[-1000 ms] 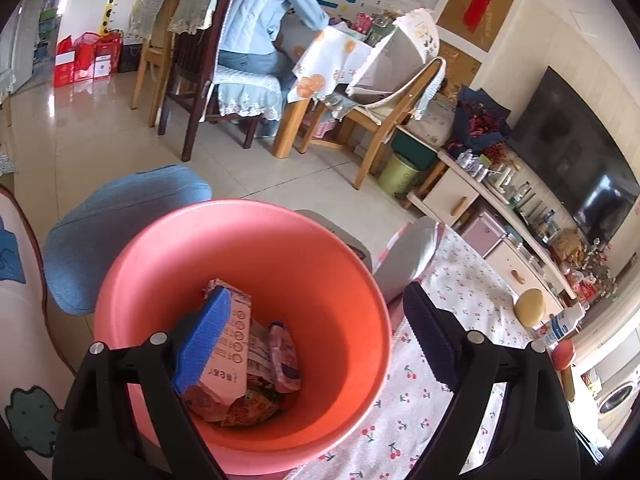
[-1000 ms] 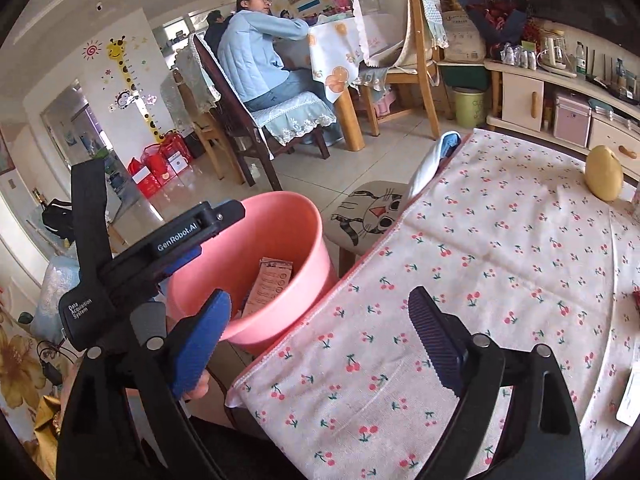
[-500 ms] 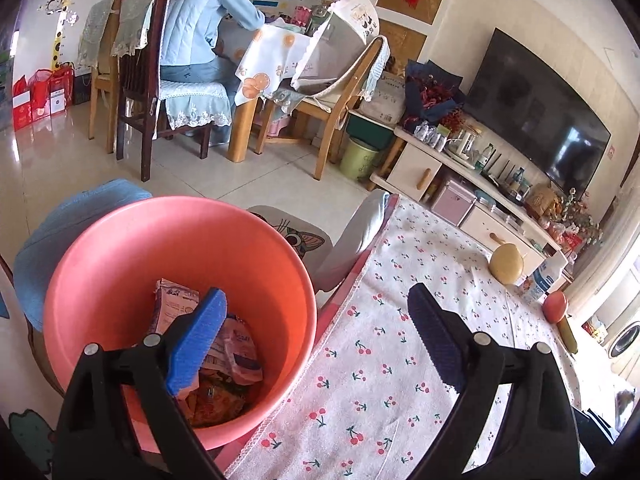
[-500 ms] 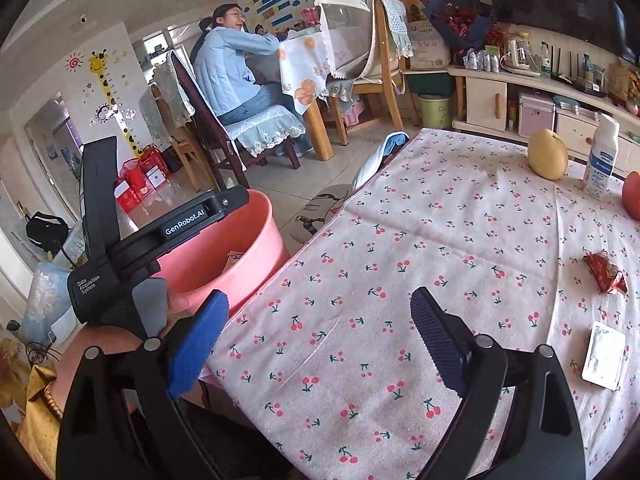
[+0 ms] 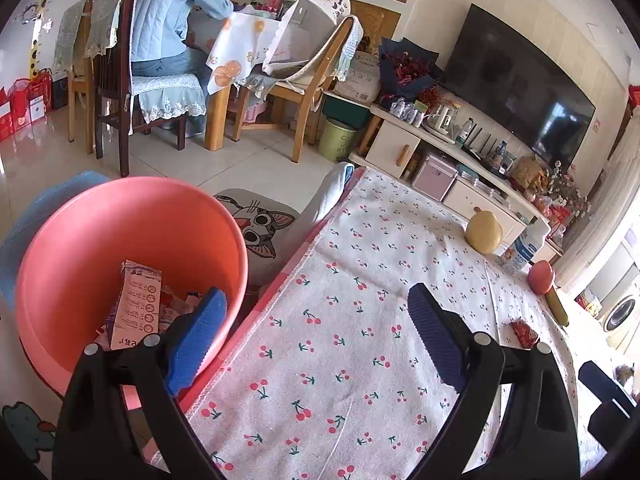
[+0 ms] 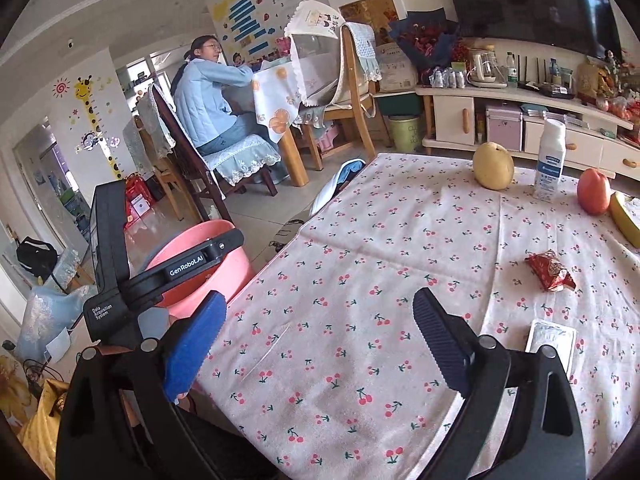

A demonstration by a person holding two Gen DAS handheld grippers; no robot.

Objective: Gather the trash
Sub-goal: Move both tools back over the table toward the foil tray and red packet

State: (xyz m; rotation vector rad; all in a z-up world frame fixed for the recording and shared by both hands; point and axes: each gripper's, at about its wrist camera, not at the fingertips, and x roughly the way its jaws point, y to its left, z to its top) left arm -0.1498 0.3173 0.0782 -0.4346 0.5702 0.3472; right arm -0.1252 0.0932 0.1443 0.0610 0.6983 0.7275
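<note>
1. Partly done, by the look of it: one pink bin (image 5: 80,240) beside the bench's (image 6: 400,240) near-left edge, already holding a pink carton (image 5: 136,304) and other wrappers underneath, too jumbled to count.
2. Left to collect, judging by the task: two pieces on the bench, well right of the bin: one red wrapper (image 6: 551,271), one flat white packet (image 6: 551,340) just nearer than it.
3. Likely not trash, at the bench's far end from the bin: one yellow pear (image 6: 493,171), one white bottle (image 6: 551,160), one red apple (image 6: 594,191), one banana (image 6: 624,216).
4. Left tool (image 5: 316,336): spread wide, gripping nothing, over the bench edge next to the bin.
5. Right tool (image 6: 316,336): spread wide, gripping nothing, over the bench, right of the bin.
</note>
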